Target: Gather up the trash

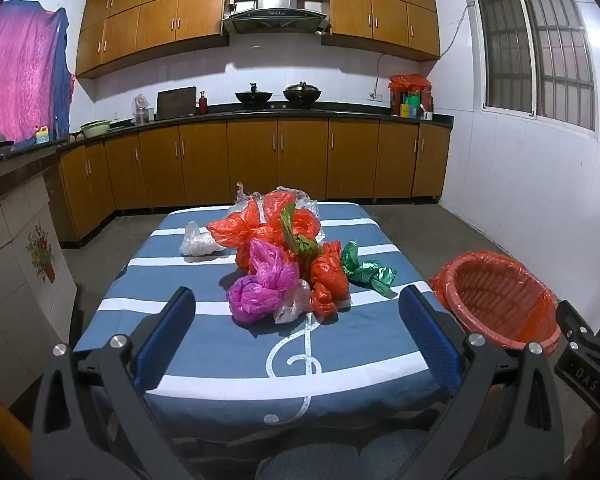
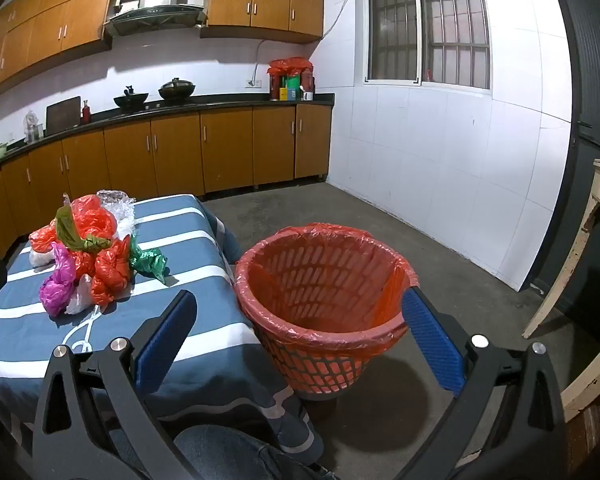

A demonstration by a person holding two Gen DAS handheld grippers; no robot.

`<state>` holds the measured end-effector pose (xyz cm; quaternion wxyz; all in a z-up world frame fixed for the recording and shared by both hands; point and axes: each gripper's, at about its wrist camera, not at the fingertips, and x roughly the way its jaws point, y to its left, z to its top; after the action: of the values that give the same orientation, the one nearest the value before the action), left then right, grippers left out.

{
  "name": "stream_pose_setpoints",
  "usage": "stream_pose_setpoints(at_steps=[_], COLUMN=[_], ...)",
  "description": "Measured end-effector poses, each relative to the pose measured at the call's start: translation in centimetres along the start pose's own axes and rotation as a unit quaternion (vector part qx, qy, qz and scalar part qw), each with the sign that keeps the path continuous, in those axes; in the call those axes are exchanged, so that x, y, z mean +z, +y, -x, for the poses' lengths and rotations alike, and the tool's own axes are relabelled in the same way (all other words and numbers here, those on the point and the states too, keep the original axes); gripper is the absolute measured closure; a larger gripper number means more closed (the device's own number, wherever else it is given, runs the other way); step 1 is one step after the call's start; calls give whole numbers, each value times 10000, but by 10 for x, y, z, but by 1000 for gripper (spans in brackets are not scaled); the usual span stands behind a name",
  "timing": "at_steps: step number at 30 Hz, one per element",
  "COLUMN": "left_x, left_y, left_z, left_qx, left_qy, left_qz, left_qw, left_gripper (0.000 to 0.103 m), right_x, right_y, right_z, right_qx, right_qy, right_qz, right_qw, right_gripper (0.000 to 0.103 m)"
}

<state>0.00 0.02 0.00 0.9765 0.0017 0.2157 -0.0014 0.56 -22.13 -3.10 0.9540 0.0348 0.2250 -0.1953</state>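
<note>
Kitchen surface (image 1: 204,344) still piled with bags (image 1: 284,256), bin (image 2: 324,280) empty, both tongs, left (image 1: 296,332) and right (image 2: 300,340), released: first grab pending, nearest purple bag (image 1: 260,284) looks likeliest.

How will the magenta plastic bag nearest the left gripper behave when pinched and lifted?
The magenta bag looks like thin crumpled film, so probably floppy and very light. It lies against a clear bag and an orange bag, so it may drag those along. Glossy film could slip between the pads.
</note>
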Motion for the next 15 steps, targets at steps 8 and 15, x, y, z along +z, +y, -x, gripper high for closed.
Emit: stream_pose_setpoints(at_steps=[8,15], left_x=[0,0], left_y=[-2,0], left_z=[1,0], left_qx=[-17,-7], left_qy=[-1,15], left_qz=[-20,14], left_qw=[10000,10000], left_gripper=[4,4], right_x=[0,1], right_y=[0,1], right_z=[0,1], right_qx=[-5,2], right_qy=[-2,-8], right_qz=[0,7], right_qw=[10000,10000], right_gripper=[2,2])
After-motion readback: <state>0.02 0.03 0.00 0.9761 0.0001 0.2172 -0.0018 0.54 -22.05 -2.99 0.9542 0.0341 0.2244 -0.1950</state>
